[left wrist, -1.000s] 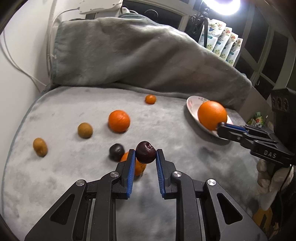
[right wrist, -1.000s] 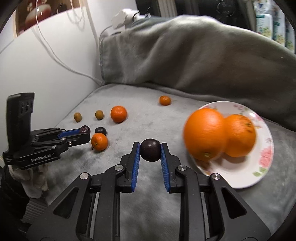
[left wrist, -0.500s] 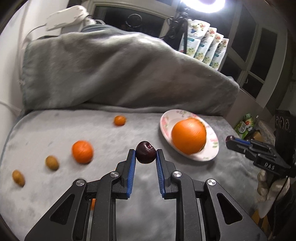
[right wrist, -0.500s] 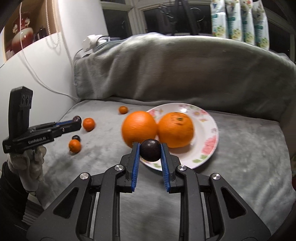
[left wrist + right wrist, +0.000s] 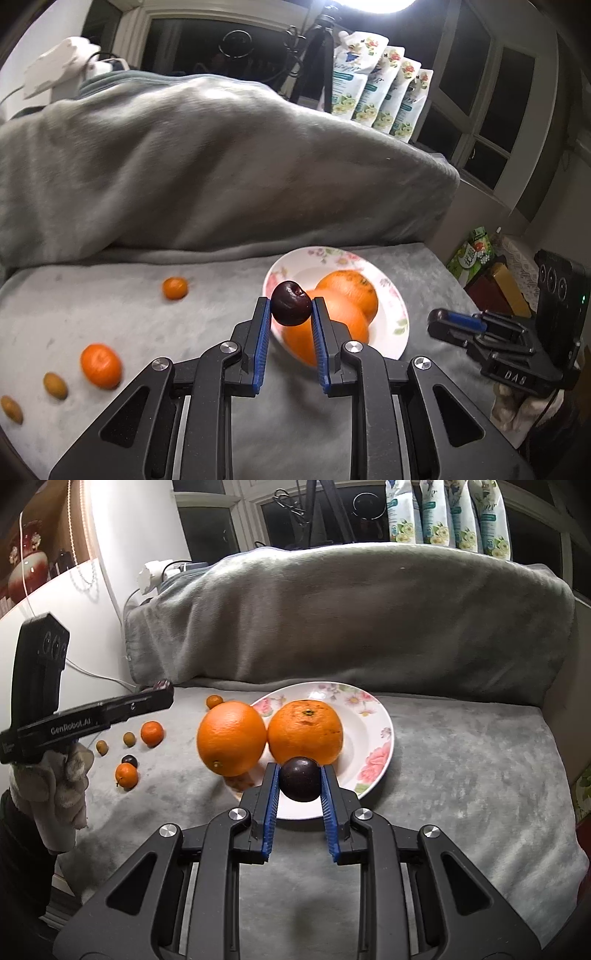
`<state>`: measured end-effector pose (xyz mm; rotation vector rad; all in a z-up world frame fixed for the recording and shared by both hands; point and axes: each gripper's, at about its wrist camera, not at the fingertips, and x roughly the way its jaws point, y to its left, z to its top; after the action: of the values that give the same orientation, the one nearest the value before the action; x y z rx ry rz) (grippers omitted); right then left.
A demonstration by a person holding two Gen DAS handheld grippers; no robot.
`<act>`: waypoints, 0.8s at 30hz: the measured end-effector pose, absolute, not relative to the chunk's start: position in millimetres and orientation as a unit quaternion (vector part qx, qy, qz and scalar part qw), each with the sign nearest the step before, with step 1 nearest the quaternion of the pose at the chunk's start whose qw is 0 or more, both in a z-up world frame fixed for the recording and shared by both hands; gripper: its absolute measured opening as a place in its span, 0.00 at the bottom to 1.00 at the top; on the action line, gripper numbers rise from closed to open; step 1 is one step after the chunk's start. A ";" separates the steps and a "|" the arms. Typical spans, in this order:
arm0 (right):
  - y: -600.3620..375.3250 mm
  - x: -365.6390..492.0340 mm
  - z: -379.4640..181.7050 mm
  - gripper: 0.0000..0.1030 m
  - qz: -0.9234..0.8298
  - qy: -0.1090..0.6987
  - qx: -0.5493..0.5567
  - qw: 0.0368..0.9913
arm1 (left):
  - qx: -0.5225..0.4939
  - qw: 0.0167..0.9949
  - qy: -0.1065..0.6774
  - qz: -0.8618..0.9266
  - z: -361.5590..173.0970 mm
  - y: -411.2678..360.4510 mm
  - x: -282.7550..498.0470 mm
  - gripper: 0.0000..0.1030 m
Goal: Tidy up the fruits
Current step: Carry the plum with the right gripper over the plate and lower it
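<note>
Two oranges (image 5: 269, 734) are set side by side on the plate (image 5: 373, 746) at centre, the blanket-covered surface (image 5: 461, 775) lying beneath, a blanket heap (image 5: 351, 616) behind, pouches (image 5: 443, 513) ranged farther behind, and small fruits (image 5: 127, 768) scattered left of the plate.

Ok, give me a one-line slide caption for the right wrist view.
Right gripper holds a dark plum over the floral plate beside two oranges, left gripper approaching.

"GenRobot.AI" on left claw (image 5: 162, 696)
</note>
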<state>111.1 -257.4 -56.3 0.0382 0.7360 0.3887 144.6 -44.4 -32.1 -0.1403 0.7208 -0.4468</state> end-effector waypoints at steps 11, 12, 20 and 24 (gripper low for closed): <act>-262.3 120.9 -65.0 0.22 0.192 0.364 0.025 0.911 | -0.057 0.903 0.359 -0.231 -31.3 -72.0 171.9 0.20; -262.0 121.8 -65.3 0.22 0.192 0.365 0.024 0.911 | -0.057 0.902 0.360 -0.232 -31.3 -73.7 174.3 0.20; -258.2 125.0 -69.9 0.22 0.196 0.369 0.018 0.908 | -0.056 0.896 0.370 -0.240 -34.5 -82.8 185.3 0.20; -255.7 125.9 -71.9 0.22 0.199 0.371 0.013 0.907 | -0.052 0.895 0.374 -0.240 -37.6 -87.1 188.1 0.20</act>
<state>125.9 -255.7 -71.9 0.0273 0.7668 0.4102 188.1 -87.1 -37.6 -0.1075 0.7749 -0.4970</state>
